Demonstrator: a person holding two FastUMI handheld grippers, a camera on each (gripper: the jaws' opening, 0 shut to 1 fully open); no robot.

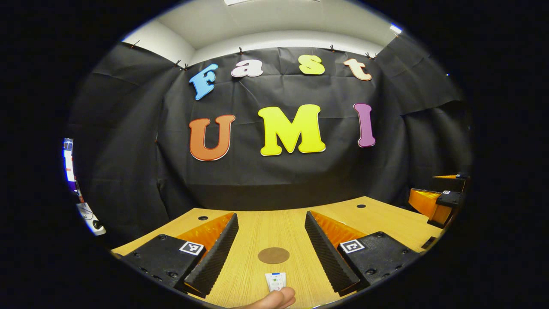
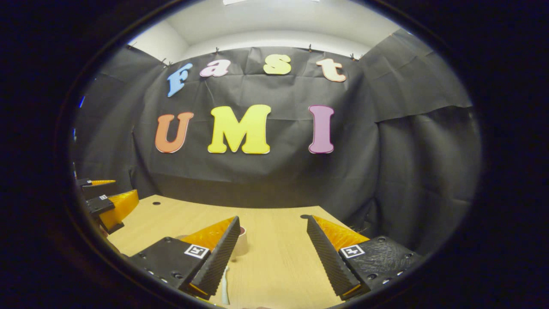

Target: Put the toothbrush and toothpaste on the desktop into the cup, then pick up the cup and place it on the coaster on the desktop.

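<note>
Both grippers hang over the wooden bench point(image 1: 386, 219), jaws spread wide, nothing between them.

Left gripper point(image 1: 272, 234): released. In the left gripper view the round brown coaster point(image 1: 273, 255) lies flat on the bench between its fingers. Just nearer the camera lies the toothpaste point(image 1: 276, 281), with a person's fingertip point(image 1: 274, 298) touching its near end.

Right gripper point(image 2: 272, 240): released. In the right gripper view the cup point(image 2: 241, 241) stands partly hidden behind one finger; a thin pale object, probably the toothbrush point(image 2: 224, 288), lies nearby.
</note>
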